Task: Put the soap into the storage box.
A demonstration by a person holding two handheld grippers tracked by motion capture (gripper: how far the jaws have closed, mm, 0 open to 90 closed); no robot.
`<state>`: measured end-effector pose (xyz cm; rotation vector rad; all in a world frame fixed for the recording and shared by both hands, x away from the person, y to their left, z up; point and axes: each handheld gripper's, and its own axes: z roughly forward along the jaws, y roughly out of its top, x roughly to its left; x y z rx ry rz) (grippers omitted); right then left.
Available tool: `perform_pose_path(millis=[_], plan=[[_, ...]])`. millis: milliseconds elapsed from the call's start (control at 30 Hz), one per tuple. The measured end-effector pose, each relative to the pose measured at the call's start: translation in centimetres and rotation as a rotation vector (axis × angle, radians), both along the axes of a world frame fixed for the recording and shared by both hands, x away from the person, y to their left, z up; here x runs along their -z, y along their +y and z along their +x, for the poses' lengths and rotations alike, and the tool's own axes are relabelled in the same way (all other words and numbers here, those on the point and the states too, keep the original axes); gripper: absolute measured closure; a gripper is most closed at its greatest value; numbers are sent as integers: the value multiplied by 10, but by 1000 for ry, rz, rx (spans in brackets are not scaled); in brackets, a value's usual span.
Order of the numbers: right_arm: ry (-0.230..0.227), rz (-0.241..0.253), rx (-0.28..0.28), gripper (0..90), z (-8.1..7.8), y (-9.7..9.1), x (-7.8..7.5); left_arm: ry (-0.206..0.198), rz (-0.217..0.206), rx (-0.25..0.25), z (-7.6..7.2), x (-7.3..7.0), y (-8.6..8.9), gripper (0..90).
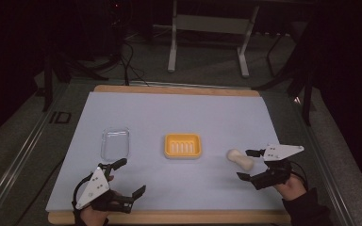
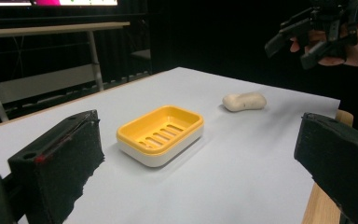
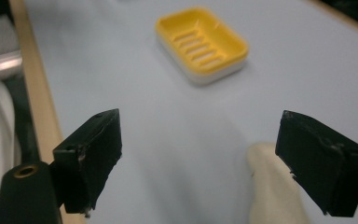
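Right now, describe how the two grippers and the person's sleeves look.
Both are black two-jaw tools. The left gripper carries a grey three-cornered plate with small dark dots, and a black cable loops beside it. The right gripper has the same kind of plate on top, with a cable trailing at the hand. The jaws end in blocky black pads, rough at the edges. A dark sleeve covers the right wrist.

L tool & R tool both spread wide.
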<state>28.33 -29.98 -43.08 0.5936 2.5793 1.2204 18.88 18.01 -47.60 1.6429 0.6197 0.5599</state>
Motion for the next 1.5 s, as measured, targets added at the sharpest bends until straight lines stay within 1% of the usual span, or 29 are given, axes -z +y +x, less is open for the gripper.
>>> perform_pose_path(millis=[33,67,167,200,267,300,367,433,467,500,533,567,633,667,767,867,933,1000,1067,1133,1233,1300,1400,1467,1500], plan=[[4,-31,-4,144,0,2,0,0,1,0,0,0,0,12],[20,-60,-17,140,0,4,1,0,0,1,0,0,0,12],[64,-97,-44,137,2,8,1,1,2,1,0,0,0,12],[86,-119,-64,137,2,10,2,1,1,1,0,0,0,12],[105,-162,-82,137,2,14,3,2,0,2,0,0,0,12],[122,-191,-98,137,2,17,4,2,0,2,0,0,0,12],[143,-224,-115,137,2,20,5,4,-1,4,0,0,0,12],[159,-259,-126,137,3,22,6,3,-1,3,-1,0,0,12],[159,-259,-126,137,3,22,6,3,-1,3,-1,0,0,12],[170,-280,-129,136,4,24,6,4,-1,4,-1,0,0,12],[181,-313,-135,136,5,25,7,3,-2,3,-1,0,0,12],[187,-323,-133,131,5,26,7,3,-2,4,0,0,0,12],[202,-358,-138,130,6,28,7,4,0,4,0,0,0,12],[205,-371,-141,130,6,28,7,4,-1,5,0,0,0,12],[236,-410,-151,130,7,30,7,5,0,6,0,0,0,12],[252,-448,-157,130,8,33,8,6,-1,5,0,0,0,12],[251,-471,-166,130,8,35,8,7,0,5,0,0,0,12],[264,-501,-167,130,9,37,8,7,0,6,0,0,0,12],[280,-525,-167,131,10,38,8,8,2,6,0,0,0,12],[310,-549,-164,131,12,40,8,8,2,7,0,0,0,12],[333,-578,-168,131,14,42,8,9,2,8,0,0,0,12],[335,-605,-169,131,16,44,8,8,1,7,0,1,0,12],[321,-631,-182,133,17,47,8,13,4,11,0,1,-1,12],[335,-645,-186,134,17,48,9,13,4,12,0,1,-1,12],[341,-660,-189,134,17,49,9,13,5,12,0,1,-1,12]])
